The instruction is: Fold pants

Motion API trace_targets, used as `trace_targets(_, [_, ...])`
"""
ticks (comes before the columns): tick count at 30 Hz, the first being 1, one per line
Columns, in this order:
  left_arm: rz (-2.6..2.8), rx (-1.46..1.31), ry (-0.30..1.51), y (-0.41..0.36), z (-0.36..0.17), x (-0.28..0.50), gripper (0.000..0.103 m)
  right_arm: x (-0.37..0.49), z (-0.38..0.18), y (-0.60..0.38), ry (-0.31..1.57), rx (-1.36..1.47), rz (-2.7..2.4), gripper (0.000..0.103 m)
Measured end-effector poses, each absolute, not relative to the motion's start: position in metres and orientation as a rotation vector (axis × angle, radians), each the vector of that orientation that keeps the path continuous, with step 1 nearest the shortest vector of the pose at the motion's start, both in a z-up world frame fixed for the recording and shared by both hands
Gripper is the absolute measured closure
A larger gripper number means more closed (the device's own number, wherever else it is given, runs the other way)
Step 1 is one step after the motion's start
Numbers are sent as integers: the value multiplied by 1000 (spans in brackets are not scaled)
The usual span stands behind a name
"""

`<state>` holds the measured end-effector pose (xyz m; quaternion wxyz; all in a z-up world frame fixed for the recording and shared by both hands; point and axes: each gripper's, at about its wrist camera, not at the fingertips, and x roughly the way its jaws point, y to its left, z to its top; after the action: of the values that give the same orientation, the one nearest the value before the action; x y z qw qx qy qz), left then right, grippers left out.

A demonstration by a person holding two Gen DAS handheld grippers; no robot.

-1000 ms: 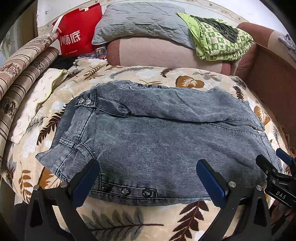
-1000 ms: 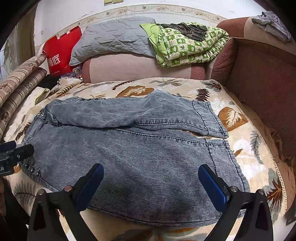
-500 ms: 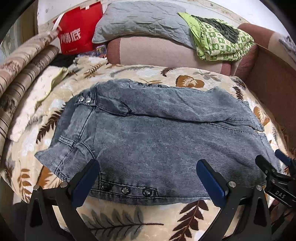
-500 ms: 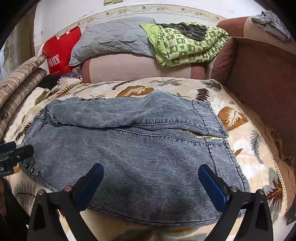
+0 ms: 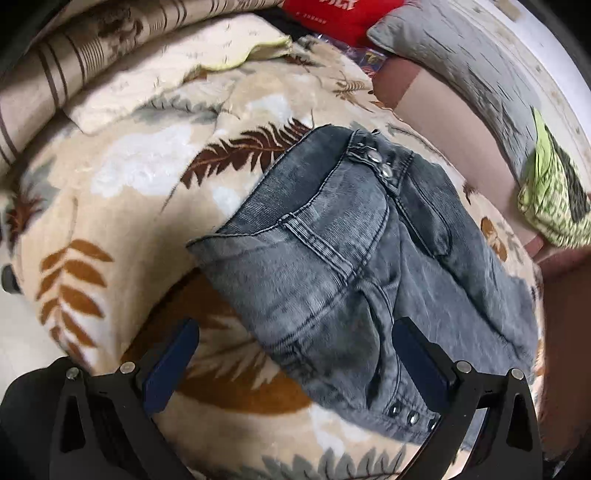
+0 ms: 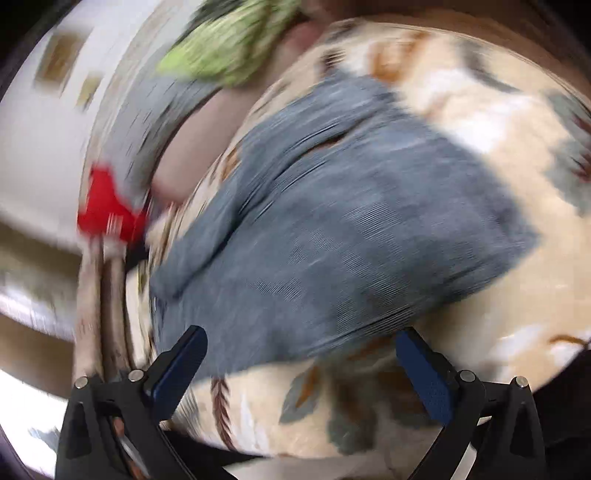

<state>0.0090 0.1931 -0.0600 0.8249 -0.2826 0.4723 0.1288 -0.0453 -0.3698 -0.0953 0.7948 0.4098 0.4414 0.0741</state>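
Observation:
Grey-blue denim pants (image 5: pixel 354 258) lie folded on a cream blanket with a leaf print (image 5: pixel 122 177). In the left wrist view the waistband end with metal snaps is nearest, and my left gripper (image 5: pixel 295 362) hovers open over its near corner, holding nothing. The right wrist view is tilted and badly blurred; there the pants (image 6: pixel 332 229) spread across the middle. My right gripper (image 6: pixel 299 369) is open above the near hem edge, with nothing between its fingers.
A striped bolster (image 5: pixel 55 62) and a cream pillow (image 5: pixel 155 70) lie at the left. A red bag (image 5: pixel 332 14), a grey cushion (image 5: pixel 461 55) and a green patterned quilt (image 5: pixel 554 206) sit at the back. A brown sofa arm (image 5: pixel 569 332) borders the right.
Both grippers have swung and rolled sharply: the left now faces the waistband corner from the left end, the right tilts over the hem end. Both stay open; the pants lie as before.

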Motion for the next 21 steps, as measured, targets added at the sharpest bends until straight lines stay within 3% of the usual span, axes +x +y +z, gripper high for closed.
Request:
trace_targets(5, [214,-677,990,198,-68,14,0,-56,-119,-421,896,1169,89,1])
trace_targets(10, [172,-812,953,219,-72,17,0,-54,-117,-438,862,1182,40,12])
trace_targets(16, [185,-911,925,232,-70,1,3,-53,-122,-445,852,1210,51,14])
trace_targets(18, [185,-929,932,231,-67,-3,10,-50,-123,-445,851,1219,56,14])
trace_targets(20, [174,-922,941,229,-66,4,46,-49,-122,-446,853,1214,59,14])
trace_targets(21, [180,-902,954,226,-65,10,55,-49,-122,-446,853,1211,60,15])
